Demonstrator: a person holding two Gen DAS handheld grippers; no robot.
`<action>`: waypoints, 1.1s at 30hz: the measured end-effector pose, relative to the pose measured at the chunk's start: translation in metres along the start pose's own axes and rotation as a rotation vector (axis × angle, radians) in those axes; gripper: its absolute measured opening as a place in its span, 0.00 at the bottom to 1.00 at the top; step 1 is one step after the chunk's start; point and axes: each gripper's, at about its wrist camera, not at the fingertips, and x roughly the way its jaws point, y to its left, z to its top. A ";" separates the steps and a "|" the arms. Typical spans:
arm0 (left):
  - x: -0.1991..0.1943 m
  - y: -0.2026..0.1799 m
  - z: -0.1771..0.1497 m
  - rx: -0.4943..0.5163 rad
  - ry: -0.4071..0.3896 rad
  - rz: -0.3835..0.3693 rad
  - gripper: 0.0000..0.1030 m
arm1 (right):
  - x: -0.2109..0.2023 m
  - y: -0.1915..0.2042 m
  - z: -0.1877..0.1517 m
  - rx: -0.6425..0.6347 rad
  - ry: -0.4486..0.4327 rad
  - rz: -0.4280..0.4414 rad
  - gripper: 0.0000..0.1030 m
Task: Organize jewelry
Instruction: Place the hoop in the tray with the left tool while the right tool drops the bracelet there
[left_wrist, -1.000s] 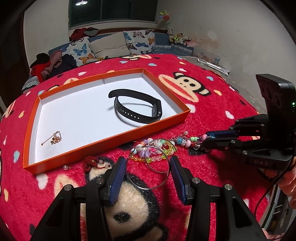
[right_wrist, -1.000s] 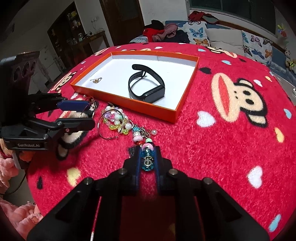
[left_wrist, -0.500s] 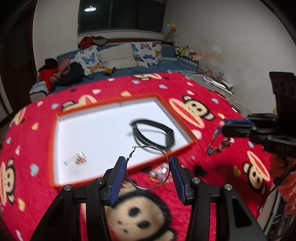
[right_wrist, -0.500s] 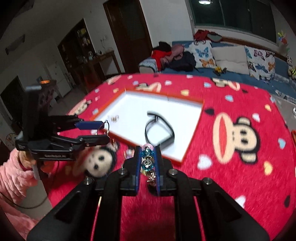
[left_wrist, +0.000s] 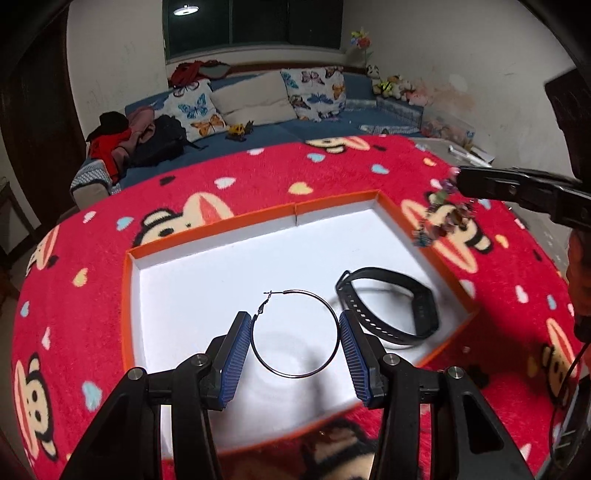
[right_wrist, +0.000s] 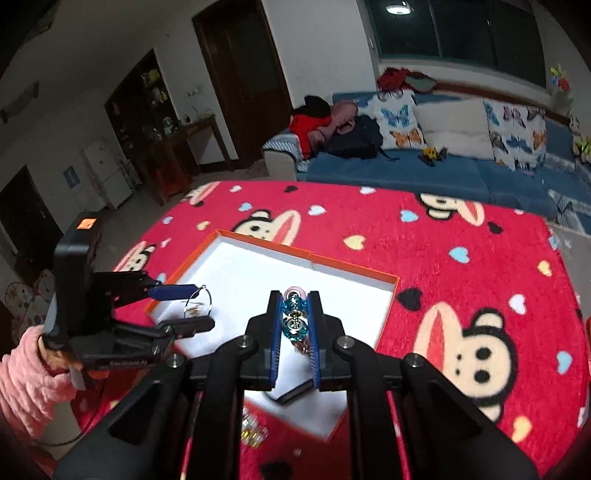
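Two blue ribbed pads of the left gripper (left_wrist: 295, 341) pinch a thin dark hoop earring (left_wrist: 295, 334) across its width, the wire touching each pad at one small spot on either side. The hoop hangs above the white floor of the orange tray (left_wrist: 127, 295), over the near half, with its hook clasp pointing toward the tray's far wall. It looks very light and springy: squeeze harder and the wire would likely bow or pop out sideways, so a grip across the widest part, well away from the clasp, seems the safest hold, and a low release should keep it from bouncing.

The right gripper (right_wrist: 294, 321) is closed on a beaded bracelet (right_wrist: 294, 317), clamping its teal crystal beads, with the rest of the strand dangling limp below. From the left camera the strand is blurred, near the tray's far right corner. Beads are hard and rounded, so likely slippery; the loose tail will swing and should be lowered first.

A black wristband (left_wrist: 388, 306) lies inside the tray at its right side. Some small loose beads (right_wrist: 253, 435) rest on the red blanket (right_wrist: 443, 277) just outside the tray's near wall.
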 end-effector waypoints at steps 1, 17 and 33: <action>0.006 0.001 0.000 0.000 0.008 0.000 0.50 | 0.009 -0.003 0.001 0.007 0.013 -0.002 0.13; 0.069 0.003 0.002 0.017 0.083 0.001 0.51 | 0.078 -0.031 -0.011 0.021 0.162 -0.093 0.14; 0.073 -0.004 0.003 0.045 0.098 0.025 0.59 | 0.087 -0.026 -0.017 -0.065 0.195 -0.177 0.24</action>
